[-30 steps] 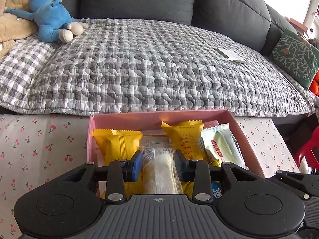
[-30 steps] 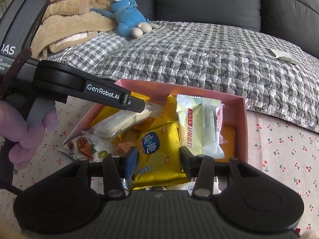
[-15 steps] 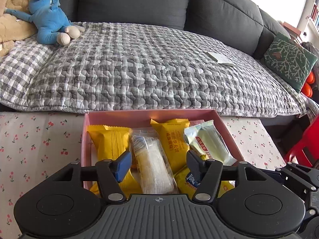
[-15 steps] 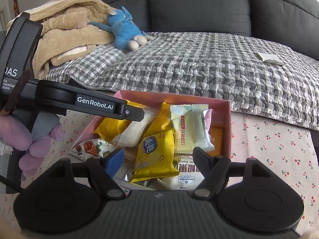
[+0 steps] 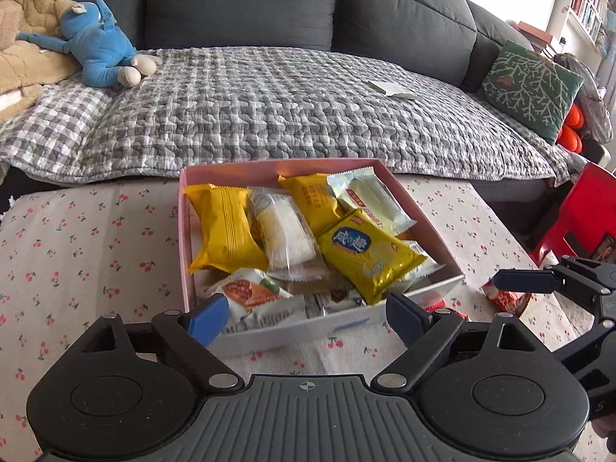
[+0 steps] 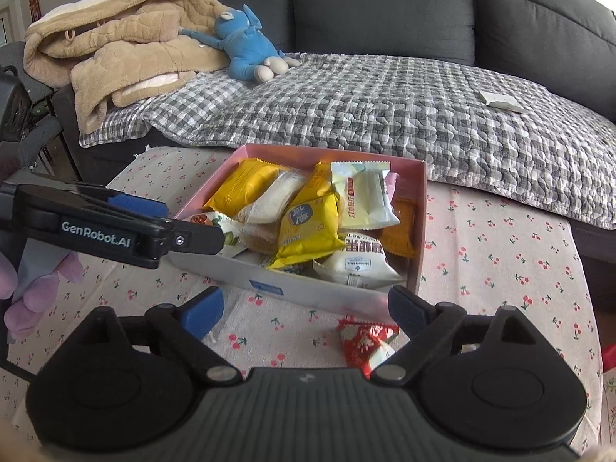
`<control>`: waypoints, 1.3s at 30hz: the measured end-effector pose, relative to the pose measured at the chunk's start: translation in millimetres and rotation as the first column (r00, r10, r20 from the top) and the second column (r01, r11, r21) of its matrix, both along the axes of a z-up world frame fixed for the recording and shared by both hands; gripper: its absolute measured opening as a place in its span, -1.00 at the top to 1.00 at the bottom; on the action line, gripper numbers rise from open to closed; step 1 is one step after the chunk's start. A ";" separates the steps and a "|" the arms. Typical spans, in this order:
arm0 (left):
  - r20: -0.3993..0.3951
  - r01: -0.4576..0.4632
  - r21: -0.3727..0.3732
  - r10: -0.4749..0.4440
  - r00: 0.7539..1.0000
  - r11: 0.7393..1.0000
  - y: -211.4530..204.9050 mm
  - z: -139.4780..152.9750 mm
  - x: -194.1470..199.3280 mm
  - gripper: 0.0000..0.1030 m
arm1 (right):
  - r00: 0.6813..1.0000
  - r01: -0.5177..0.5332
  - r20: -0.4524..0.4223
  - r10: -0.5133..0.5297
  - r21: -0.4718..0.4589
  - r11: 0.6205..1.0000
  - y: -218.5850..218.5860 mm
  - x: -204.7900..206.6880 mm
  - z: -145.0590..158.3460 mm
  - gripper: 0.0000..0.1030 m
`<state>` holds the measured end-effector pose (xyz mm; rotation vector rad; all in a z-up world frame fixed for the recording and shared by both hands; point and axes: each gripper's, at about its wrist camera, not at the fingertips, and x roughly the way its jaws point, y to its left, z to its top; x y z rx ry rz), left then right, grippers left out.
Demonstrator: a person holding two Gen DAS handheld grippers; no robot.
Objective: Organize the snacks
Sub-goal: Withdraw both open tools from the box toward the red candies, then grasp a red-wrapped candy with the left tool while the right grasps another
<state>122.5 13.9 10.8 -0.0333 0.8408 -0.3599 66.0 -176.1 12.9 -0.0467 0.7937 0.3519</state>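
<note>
A pink box [image 5: 281, 166] [image 6: 420, 208] on the cherry-print tablecloth holds several snack packs. Among them are a yellow pack [image 5: 225, 227], a clear-wrapped white cake [image 5: 283, 231] and a yellow biscuit pack [image 5: 365, 252] [image 6: 308, 227]. My left gripper [image 5: 304, 317] hangs just before the box's near wall, jaws opening, nothing between them. My right gripper [image 6: 306, 313] is also opening and empty, above the cloth in front of the box. A red wrapped snack [image 6: 365, 340] [image 5: 504, 298] lies on the cloth by the right gripper's right finger. The left gripper's finger [image 6: 154, 227] shows beside the box in the right wrist view.
A grey sofa with a checked quilt [image 5: 288, 107] runs behind the table. On it lie a blue plush toy [image 5: 100, 44], a tan blanket [image 6: 115, 46], a white packet [image 5: 392, 88] and a green cushion [image 5: 533, 84]. A red chair [image 5: 577, 211] stands at the right.
Both grippers let go of their packs, the white cake and the yellow biscuit pack, which now lie in the box. Both jaws spread wide and both grippers drew back from the box.
</note>
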 end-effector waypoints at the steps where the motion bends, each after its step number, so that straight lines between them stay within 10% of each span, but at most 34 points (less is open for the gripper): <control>1: 0.002 0.002 0.004 -0.002 1.000 1.000 1.2 0.3 -6.2 -0.79 | 1.000 0.002 0.001 -0.002 -0.005 1.000 0.1 -3.8 0.3 -0.81; 21: 0.035 0.050 0.079 -0.053 0.998 0.996 -12.1 -30.6 -82.6 -0.94 | 0.999 0.035 0.000 -0.035 -0.009 0.999 -26.7 -50.9 -14.1 -0.95; 39: 0.007 0.114 0.041 -0.114 0.993 0.993 -81.3 -57.4 -66.9 -0.94 | 0.953 0.281 -0.103 -0.284 -0.042 0.959 -103.1 -16.8 -30.1 -0.96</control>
